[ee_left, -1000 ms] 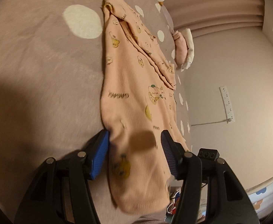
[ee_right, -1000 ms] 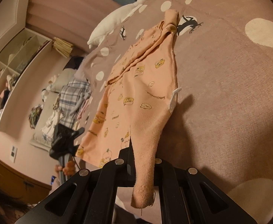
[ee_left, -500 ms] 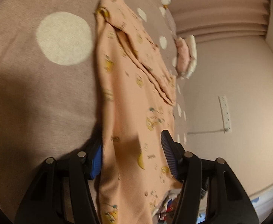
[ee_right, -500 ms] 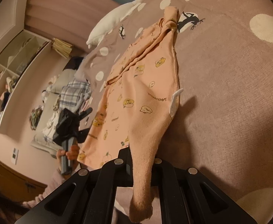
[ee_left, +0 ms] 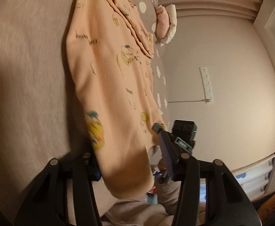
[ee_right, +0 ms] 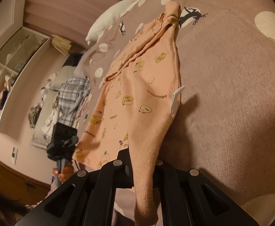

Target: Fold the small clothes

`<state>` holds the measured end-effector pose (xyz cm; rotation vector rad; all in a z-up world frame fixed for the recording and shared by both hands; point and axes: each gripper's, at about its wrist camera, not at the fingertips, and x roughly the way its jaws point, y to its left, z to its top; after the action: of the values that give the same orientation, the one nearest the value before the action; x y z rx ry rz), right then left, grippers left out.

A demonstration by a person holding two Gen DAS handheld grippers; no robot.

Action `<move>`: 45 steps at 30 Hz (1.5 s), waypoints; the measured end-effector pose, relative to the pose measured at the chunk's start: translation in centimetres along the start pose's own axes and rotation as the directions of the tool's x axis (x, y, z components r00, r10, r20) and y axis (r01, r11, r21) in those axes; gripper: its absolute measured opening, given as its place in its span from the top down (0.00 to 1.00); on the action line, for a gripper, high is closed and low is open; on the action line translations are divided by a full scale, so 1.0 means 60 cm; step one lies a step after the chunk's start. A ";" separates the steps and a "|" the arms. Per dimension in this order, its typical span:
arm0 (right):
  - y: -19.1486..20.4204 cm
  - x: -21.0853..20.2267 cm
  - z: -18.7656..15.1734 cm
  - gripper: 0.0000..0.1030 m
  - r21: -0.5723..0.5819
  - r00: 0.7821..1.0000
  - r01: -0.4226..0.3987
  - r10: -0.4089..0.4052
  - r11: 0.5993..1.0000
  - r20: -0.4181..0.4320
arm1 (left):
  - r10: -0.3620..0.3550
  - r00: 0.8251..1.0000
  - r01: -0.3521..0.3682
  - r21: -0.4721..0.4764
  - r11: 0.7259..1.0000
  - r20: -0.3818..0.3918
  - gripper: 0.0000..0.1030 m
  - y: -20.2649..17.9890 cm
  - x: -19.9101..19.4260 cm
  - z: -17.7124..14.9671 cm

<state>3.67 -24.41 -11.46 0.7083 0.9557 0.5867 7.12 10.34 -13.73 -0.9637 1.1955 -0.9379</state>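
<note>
While your right gripper (ee_right: 141,169) pinches the peach garment (ee_right: 143,101) at its cuff, your left gripper (ee_left: 130,162) stands spread around the hem.

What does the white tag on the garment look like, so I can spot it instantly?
Start with the brown polka-dot bedspread and the peach cartoon-print garment spread on it. Follow its right edge toward the right gripper, shut on the cuff. The tag is a small plain white strip standing out from that seam, the garment's only unprinted white piece.
</note>
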 end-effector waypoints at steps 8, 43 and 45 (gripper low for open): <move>-0.008 -0.001 -0.002 0.95 0.014 0.999 0.024 -0.023 1.000 -0.043 | 0.047 0.990 -0.041 -0.049 0.998 0.130 0.70 0.007 -0.048 -0.033; 0.084 -0.028 0.044 0.95 -0.136 0.988 -0.138 0.147 0.981 0.054 | -0.060 0.948 0.023 0.120 0.993 0.312 0.93 -0.078 -0.113 0.002; 0.090 -0.028 0.056 0.95 -0.139 0.987 -0.139 0.149 0.980 0.065 | -0.067 0.947 0.032 0.117 0.993 0.314 0.93 -0.083 -0.117 0.020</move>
<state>5.11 -23.13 -5.15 0.6782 0.7918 0.7402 7.07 15.49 -6.75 -1.0152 0.8427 -0.8415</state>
